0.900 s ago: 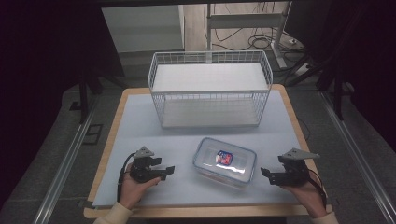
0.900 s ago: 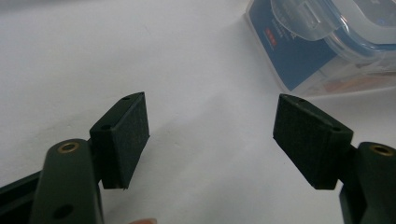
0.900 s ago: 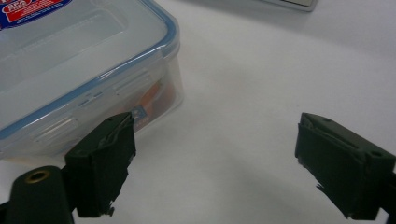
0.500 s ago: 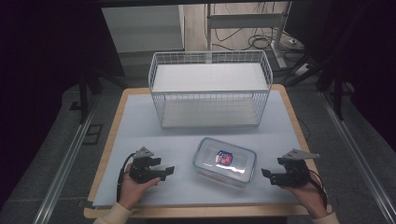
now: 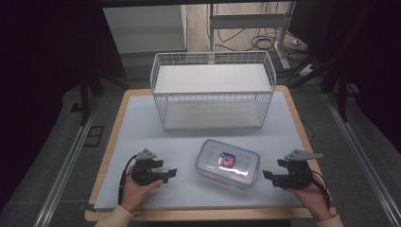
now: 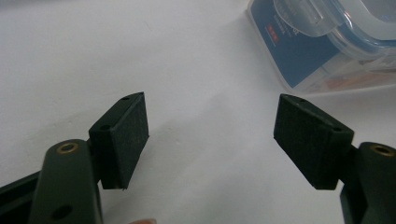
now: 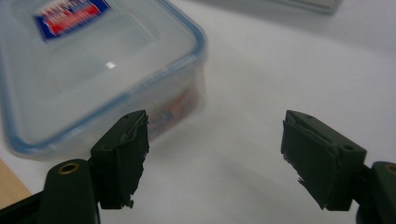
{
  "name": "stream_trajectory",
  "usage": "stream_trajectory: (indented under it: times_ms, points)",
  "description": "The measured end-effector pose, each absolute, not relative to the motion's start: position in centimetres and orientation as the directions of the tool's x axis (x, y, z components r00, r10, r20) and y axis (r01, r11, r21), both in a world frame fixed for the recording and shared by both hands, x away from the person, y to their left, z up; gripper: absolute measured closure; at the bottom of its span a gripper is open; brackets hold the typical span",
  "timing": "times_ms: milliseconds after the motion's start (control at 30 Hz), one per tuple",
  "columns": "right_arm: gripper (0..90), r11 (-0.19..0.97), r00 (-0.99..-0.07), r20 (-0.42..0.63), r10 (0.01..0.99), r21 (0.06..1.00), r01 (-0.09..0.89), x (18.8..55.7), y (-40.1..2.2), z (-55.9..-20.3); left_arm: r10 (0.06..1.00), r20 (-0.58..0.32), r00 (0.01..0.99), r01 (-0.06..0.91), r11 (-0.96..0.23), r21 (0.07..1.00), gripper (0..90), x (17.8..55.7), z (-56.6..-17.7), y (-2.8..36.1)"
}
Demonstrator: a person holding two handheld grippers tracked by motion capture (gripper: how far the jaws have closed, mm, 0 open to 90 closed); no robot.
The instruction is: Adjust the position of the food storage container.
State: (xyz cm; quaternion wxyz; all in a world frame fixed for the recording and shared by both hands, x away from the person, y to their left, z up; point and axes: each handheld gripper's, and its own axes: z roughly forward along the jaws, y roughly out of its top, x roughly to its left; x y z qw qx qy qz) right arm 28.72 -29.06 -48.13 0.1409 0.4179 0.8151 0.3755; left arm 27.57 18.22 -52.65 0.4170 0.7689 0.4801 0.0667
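Observation:
A clear plastic box with a blue-rimmed lid and a red-blue label [image 5: 228, 163] lies on the white mat near the front. My left gripper [image 5: 170, 174] rests on the mat to its left, held by a hand, jaws open and pointing at the box. In the left gripper view my left gripper [image 6: 211, 140] has nothing between its pads, and the box [image 6: 322, 42] sits ahead to the right. My right gripper [image 5: 265, 175] lies to the box's right, open too. In the right gripper view my right gripper [image 7: 215, 156] frames bare mat, with the box [image 7: 93, 70] ahead to the left.
A white wire basket [image 5: 213, 90] stands at the back middle of the table, its inside bare. The wooden table edge [image 5: 208, 215] runs along the front. Dark floor, rails and cables surround the table.

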Motion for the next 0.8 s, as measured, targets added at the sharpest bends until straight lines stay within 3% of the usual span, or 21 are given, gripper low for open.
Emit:
stream_trajectory:
  times_ms: [333,367,433,533,800]
  points:
    - [32.8,0.395,-0.691,0.096,0.717,0.76,0.515,27.7,-26.8,-45.9,0.796,-0.296,0.528,0.685,-0.194,0.702,25.9,27.6,-52.7,18.2]
    - [40.2,0.402,-0.71,0.098,0.698,0.767,0.501,27.4,-26.5,-45.6,0.796,-0.295,0.529,0.685,-0.196,0.701,25.9,27.6,-52.7,18.2]
    - [45.3,0.4,-0.716,0.103,0.69,0.77,0.497,27.2,-26.4,-45.5,0.796,-0.296,0.529,0.686,-0.196,0.7,25.9,27.6,-52.7,18.2]
    - [66.0,0.401,-0.742,0.129,0.658,0.773,0.491,26.8,-26.0,-45.1,0.796,-0.296,0.528,0.687,-0.195,0.7,25.9,27.6,-52.7,18.2]
    - [86.2,0.462,-0.799,0.113,0.59,0.765,0.449,25.6,-24.3,-44.9,0.795,-0.295,0.53,0.688,-0.2,0.698,25.9,27.6,-52.7,18.1]
